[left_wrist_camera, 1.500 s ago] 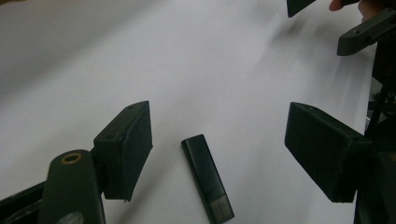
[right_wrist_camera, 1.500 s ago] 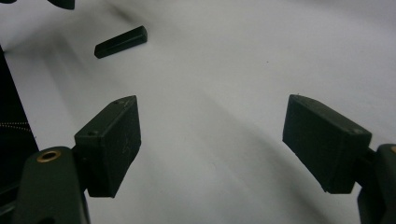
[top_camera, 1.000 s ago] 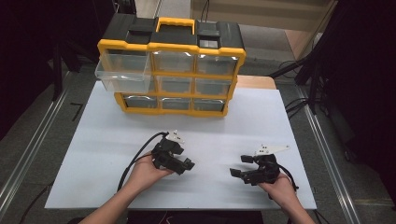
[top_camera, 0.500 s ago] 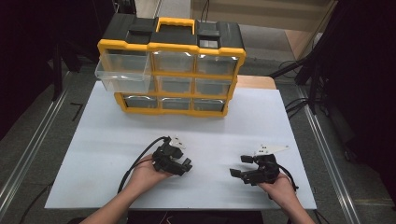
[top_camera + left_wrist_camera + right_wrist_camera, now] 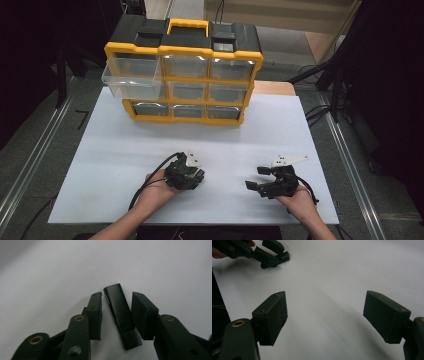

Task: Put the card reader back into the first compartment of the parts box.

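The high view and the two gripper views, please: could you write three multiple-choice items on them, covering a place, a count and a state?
1. Where is the small black stick?
A. in a drawer
B. on the white table between the left hand-held gripper's jaws
C. on the cabinet

2. How many drawers are pulled out?
A. one
B. two
C. three

3. How is the right hand-held gripper?
A. open
B. holding the stick
C. shut

Answers: B, the left hand-held gripper has been closing around it; A, the top-left drawer of the cabinet; A, nothing but table between its jaws.
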